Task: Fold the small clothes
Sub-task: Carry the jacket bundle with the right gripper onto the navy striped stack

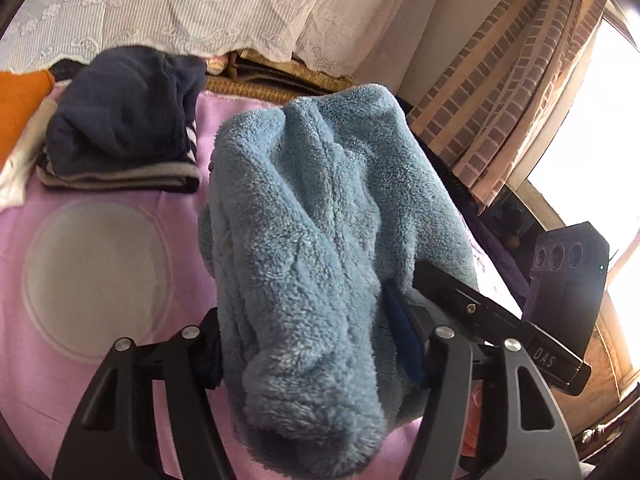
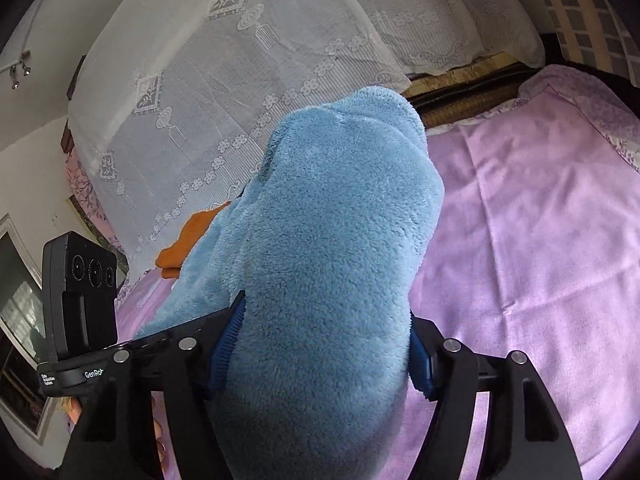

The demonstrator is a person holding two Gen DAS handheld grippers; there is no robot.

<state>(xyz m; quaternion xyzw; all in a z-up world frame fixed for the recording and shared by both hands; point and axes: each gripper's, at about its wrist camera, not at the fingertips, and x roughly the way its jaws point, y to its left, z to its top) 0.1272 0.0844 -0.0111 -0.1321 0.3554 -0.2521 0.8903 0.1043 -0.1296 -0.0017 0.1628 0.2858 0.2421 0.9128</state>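
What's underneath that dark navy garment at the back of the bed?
The navy garment sits on top of a folded striped piece, which rests on the pink sheet. Anything else inside that stack is covered and cannot be seen.

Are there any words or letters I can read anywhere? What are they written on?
"DAS": on the black bar of the other gripper, seen from the left wrist.
"GenRob", cut off there: on the black ring under the camera box, seen from the right wrist.
Small white print beside it: too tiny to read.

Fluffy light-blue fleece garment point(image 1: 320, 216) hangs bunched, raised above the pink bedspread point(image 1: 100, 240).
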